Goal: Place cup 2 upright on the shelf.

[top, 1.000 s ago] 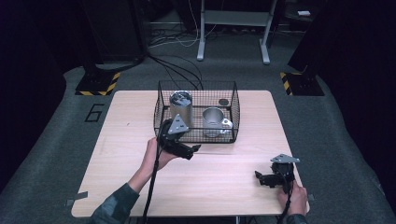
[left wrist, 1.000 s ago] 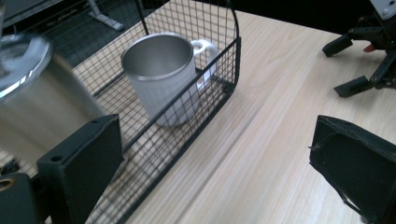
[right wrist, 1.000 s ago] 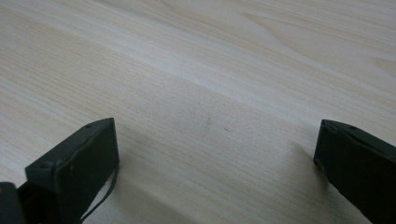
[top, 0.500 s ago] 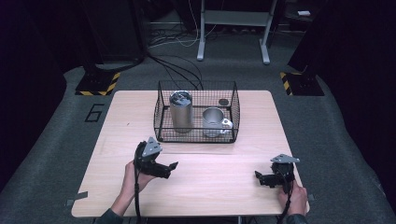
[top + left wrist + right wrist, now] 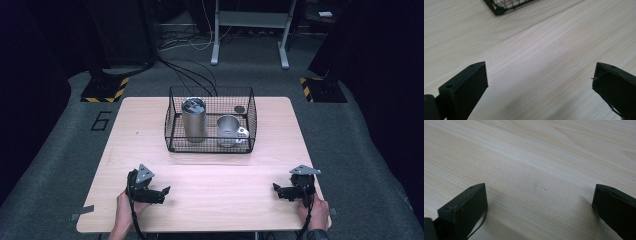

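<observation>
– Where do things stand?
– Your tumbler (image 5: 194, 119) and mug (image 5: 229, 130) sit upright inside the basket (image 5: 210, 148).
– And my grippers?
– The left gripper (image 5: 161, 192) and right gripper (image 5: 278, 190) rest near the table edge, well short of the basket, jaws spread, empty. Looks finished.

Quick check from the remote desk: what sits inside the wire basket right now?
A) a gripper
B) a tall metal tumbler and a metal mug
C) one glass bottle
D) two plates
B: in the high view the wire basket holds a tall metal tumbler at left and a handled metal mug at right.
</observation>
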A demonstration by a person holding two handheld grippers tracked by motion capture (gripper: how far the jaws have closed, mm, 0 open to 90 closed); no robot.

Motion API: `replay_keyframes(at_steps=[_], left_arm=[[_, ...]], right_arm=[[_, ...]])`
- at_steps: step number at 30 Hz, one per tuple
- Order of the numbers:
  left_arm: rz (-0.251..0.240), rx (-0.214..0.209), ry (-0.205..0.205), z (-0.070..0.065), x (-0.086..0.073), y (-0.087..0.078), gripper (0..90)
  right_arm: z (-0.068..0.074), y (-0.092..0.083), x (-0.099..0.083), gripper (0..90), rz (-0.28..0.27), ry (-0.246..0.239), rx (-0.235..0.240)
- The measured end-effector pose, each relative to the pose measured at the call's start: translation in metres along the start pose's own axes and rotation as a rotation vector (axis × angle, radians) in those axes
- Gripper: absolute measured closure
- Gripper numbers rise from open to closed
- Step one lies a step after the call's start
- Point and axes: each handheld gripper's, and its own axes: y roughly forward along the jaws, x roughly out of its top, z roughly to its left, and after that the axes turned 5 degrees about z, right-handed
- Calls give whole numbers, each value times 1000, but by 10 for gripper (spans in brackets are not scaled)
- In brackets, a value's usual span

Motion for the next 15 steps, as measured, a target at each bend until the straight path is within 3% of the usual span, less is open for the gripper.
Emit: replay_keyframes(at_steps=[3,15], left_arm=[[17,25,0,2,-7,3,1],[49,18,-39,8,-22,13,0]], right_arm=[[0,0,0,0,0,0,0],[0,0,0,0,0,0,0]])
